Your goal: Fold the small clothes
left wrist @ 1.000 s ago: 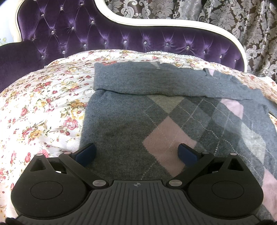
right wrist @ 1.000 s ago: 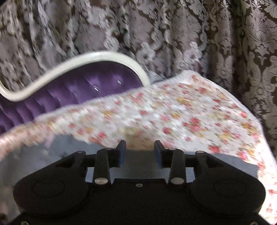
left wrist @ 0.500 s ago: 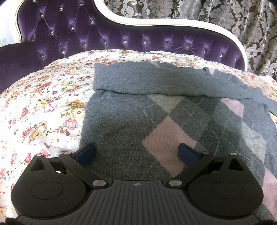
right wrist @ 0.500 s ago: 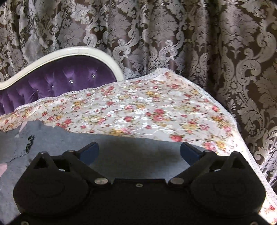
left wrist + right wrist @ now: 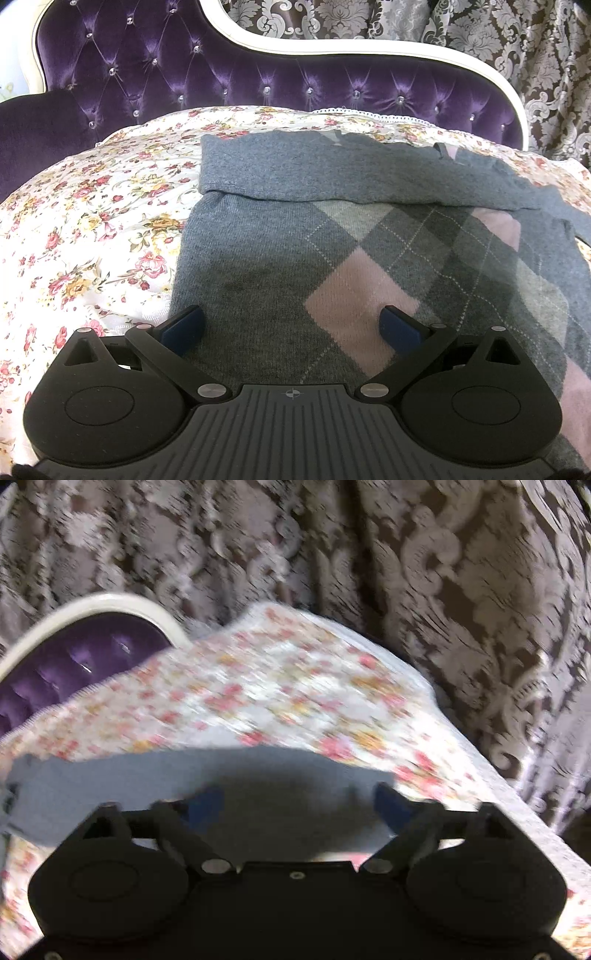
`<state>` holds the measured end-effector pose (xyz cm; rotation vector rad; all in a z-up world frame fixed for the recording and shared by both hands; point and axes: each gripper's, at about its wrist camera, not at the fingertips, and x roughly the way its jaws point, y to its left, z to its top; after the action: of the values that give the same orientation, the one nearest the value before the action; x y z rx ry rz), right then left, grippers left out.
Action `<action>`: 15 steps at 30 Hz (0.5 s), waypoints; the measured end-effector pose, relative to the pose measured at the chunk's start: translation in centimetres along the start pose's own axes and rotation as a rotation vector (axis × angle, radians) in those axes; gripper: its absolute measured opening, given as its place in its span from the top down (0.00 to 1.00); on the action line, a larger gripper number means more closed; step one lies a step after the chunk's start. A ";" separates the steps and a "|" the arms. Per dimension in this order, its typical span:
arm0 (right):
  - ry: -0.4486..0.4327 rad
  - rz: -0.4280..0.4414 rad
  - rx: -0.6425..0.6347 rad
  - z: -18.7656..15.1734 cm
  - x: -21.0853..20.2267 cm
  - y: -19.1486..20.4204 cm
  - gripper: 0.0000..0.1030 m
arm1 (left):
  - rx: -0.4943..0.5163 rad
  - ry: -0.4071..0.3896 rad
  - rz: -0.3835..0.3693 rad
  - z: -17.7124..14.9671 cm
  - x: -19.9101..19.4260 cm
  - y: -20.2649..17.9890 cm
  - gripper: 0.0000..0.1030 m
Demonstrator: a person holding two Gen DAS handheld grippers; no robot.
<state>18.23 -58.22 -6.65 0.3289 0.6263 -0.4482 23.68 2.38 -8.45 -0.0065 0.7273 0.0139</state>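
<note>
**Argyle sweater lay half-folded on floral bedspread**

A grey knitted sweater (image 5: 369,236) lay flat on a floral bedspread (image 5: 92,221), its front patterned with pink, pale grey and dark grey argyle diamonds crossed by thin dotted white lines. A plain grey sleeve (image 5: 332,173) was folded across the upper part of the garment, its cuff end reaching the sweater's left edge and its lower edge forming a straight line over the diamonds. The knit looked smooth, with a darker patch of shadow on the plain grey area near the left gripper (image 5: 291,325).

That gripper hovered low over the sweater's near part with its blue-padded fingers (image 5: 184,325) spread wide, pinching nothing. The right gripper (image 5: 295,801), seen in a motion-blurred frame, was likewise spread wide above a plain grey stretch of the sweater (image 5: 184,775) near the bed's far corner, with no cloth between its fingers.

Behind the bed stood a tufted purple velvet headboard (image 5: 258,74) with a cream frame, and damask curtains (image 5: 369,554) hung beyond. No readable writing or labels appeared anywhere.
</note>
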 end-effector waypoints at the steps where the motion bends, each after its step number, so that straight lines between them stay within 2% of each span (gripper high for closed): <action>1: 0.013 -0.017 0.010 -0.2 0.3 -0.7 0.20 | 0.000 0.000 0.000 0.0 0.0 0.0 0.00; 3: 0.032 -0.037 0.041 -0.7 0.6 -1.9 0.20 | 0.000 0.000 0.000 0.0 0.0 0.0 0.00; 8: 0.077 -0.006 0.150 -1.6 2.3 -4.3 0.19 | 0.000 0.000 0.000 0.0 0.0 0.0 0.00; 13: 0.092 0.068 0.249 -2.3 3.6 -5.2 0.17 | 0.000 0.000 0.000 0.0 0.0 0.0 0.00; 15: 0.076 0.111 0.281 -2.4 3.5 -5.4 0.35 | 0.000 0.000 0.000 0.0 0.0 0.0 0.00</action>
<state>16.91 -62.84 -11.51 0.6469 0.6160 -0.4183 23.67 2.39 -8.46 -0.0065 0.7277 0.0142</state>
